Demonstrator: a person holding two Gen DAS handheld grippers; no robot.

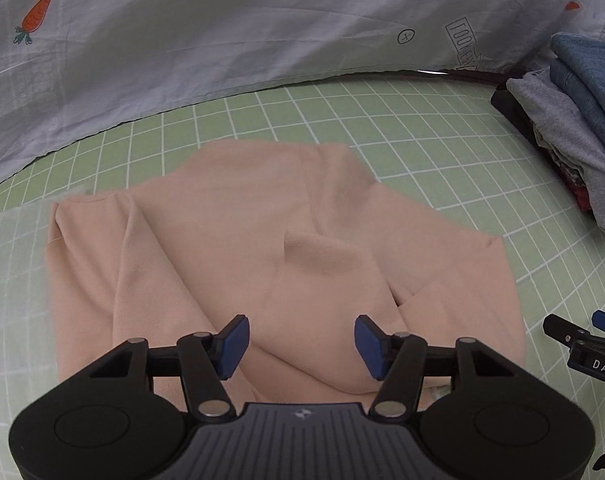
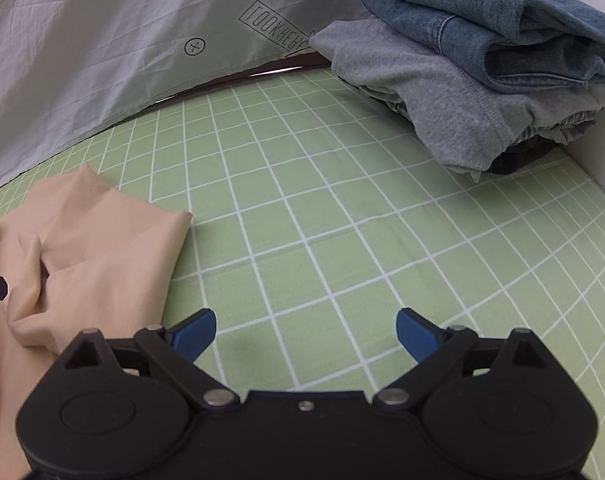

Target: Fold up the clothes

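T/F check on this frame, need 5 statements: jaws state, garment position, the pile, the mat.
1. The left gripper has its jaws apart, with nothing between them. True.
2. The right gripper is clamped on the peach garment. False: its jaws are open over bare green grid mat, beside the garment.
3. The peach garment lies spread on the mat with parts folded in over its middle. True.
4. The pile of folded clothes has a red shirt on top. False: blue denim is on top, with a grey piece under it.
5. The pale sheet behind the mat is plain. False: it carries carrot prints and line marks.
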